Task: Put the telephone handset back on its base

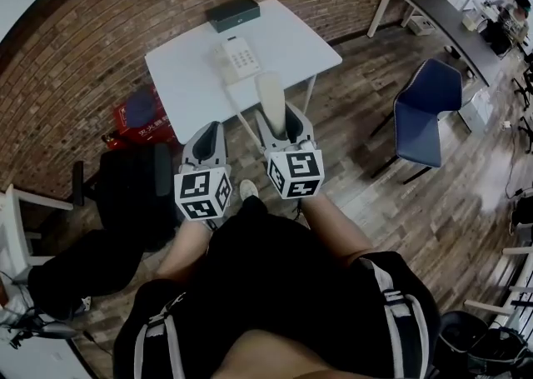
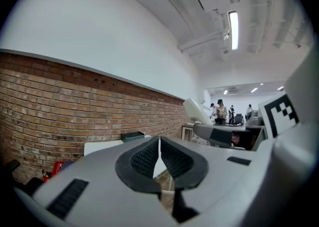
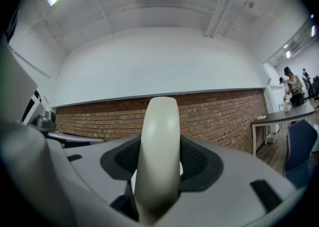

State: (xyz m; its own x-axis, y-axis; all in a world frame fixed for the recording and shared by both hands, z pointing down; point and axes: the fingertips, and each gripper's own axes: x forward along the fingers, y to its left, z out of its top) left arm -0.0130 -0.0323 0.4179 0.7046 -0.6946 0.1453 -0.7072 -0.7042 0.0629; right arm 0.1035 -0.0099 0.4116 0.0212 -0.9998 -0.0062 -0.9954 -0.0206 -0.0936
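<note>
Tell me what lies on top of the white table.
A telephone base and a dark box lie on the table. The handset in the right tongs covers its near edge.

left claw (image 2: 159, 142) closed, brick wall (image 2: 75, 104) ahead

No legible text or labels.

A red brick wall (image 1: 100, 27) backs a white desk (image 1: 287, 44) on a wooden plank floor (image 1: 375, 194); a blue chair (image 1: 425, 115) stands off the desk's right edge; tube lights (image 2: 233, 29) glow overhead.
</note>
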